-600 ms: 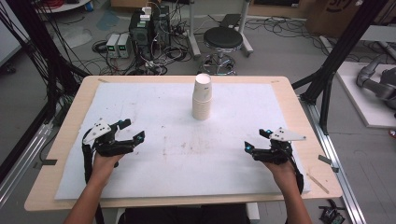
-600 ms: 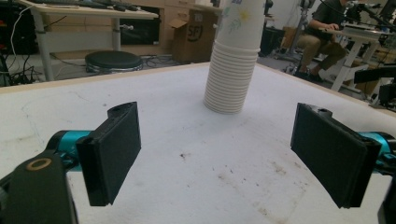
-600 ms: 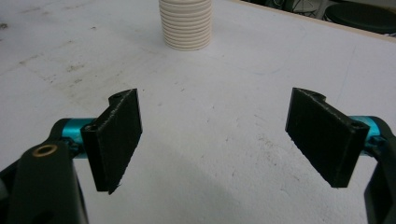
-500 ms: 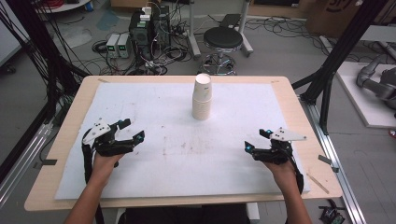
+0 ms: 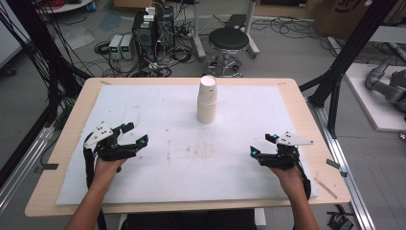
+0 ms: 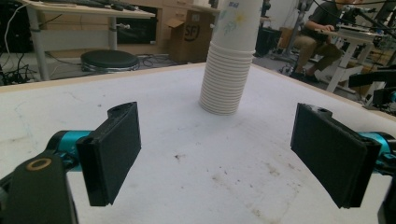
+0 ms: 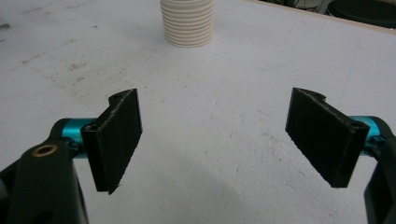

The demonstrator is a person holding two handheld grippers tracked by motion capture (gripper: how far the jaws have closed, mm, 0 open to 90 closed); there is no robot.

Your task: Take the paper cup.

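Currently unchanged from 0.6 s ago: tall stack of white paper cups [image 5: 207, 99] at 12 o'clock; left gripper [image 5: 134, 134] and right gripper [image 5: 261, 145] released, empty, no step begun.

From my left gripper's camera I can make out the letters "SF" on the brown cardboard box [image 6: 191, 35] standing beyond the bench. The small print on the top white paper cup [image 6: 238, 21] is too blurred to read.

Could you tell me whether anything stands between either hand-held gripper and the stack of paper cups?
Nothing visible does. Bare white mat lies between the left hand-held gripper, the right hand-held gripper and the stack of paper cups; both sets of jaws stand open.
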